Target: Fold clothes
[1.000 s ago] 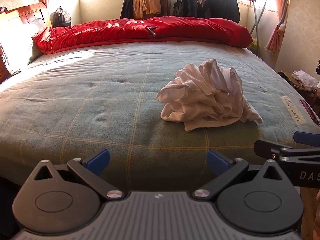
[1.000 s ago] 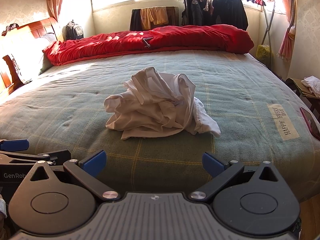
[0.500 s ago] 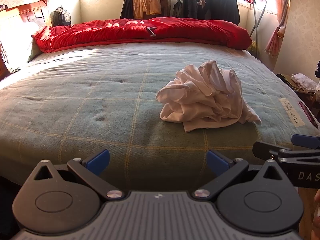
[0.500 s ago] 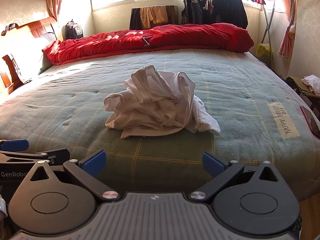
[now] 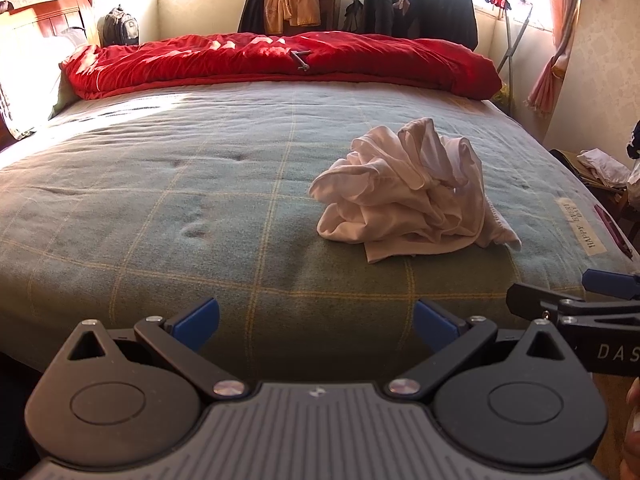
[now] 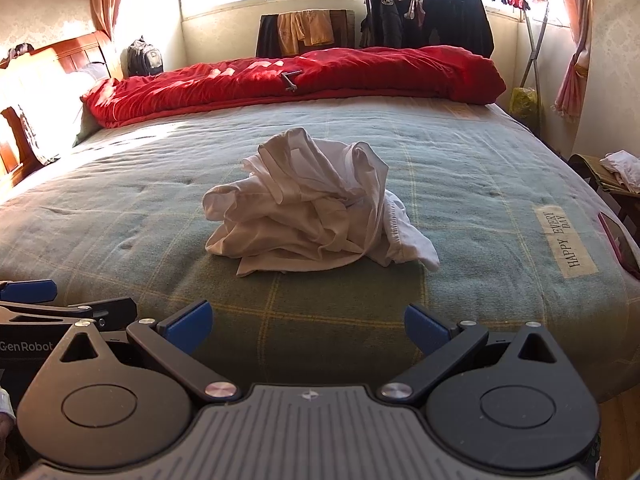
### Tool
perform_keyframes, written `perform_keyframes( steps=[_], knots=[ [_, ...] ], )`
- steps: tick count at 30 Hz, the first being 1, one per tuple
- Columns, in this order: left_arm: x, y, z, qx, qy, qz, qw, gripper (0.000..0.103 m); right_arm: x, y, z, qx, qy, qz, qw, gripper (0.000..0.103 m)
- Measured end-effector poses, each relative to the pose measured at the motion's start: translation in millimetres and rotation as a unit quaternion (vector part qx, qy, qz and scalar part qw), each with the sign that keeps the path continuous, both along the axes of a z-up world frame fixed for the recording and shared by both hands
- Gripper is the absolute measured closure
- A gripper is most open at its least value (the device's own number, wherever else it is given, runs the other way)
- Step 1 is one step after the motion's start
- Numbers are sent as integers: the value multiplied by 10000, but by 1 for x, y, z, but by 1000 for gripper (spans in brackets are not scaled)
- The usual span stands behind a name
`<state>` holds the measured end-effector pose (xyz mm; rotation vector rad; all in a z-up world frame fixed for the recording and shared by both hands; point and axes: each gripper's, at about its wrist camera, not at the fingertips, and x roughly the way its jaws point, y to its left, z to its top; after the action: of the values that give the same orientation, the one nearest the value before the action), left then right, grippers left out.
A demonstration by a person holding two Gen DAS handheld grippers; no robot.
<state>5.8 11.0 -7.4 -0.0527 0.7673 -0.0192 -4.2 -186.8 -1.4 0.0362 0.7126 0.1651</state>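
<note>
One crumpled garment [image 6: 316, 204] beyond hand-held gripper [image 6: 306, 324]

Home bedroom: bed [image 6: 120, 208], red duvet [image 6: 304, 80], clothes rack [image 6: 448, 12].

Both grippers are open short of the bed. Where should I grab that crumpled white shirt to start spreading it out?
Take the white shirt by the hemmed flap trailing loose off its right side, coming in low from the near edge with the right gripper. That flap lies flat and single-layered on the blanket; the middle is a bunched mound.
</note>
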Motion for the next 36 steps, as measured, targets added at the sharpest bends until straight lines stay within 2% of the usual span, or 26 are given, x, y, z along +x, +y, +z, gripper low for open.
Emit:
perform_keyframes(
  steps=[16,23,36],
  knots=[
    [9,0,-8,-34,49,-85,9999,1,17,-4,-9,71,142,-16,9999,0],
    [11,-6,-6,272,-263,-161,9992,1,29,-5,-12,105,176,-27,9998,0],
    [23,-2,-7,92,-117,-147,9998,1,37,-5,-16,84,221,-18,9997,0]
  ],
)
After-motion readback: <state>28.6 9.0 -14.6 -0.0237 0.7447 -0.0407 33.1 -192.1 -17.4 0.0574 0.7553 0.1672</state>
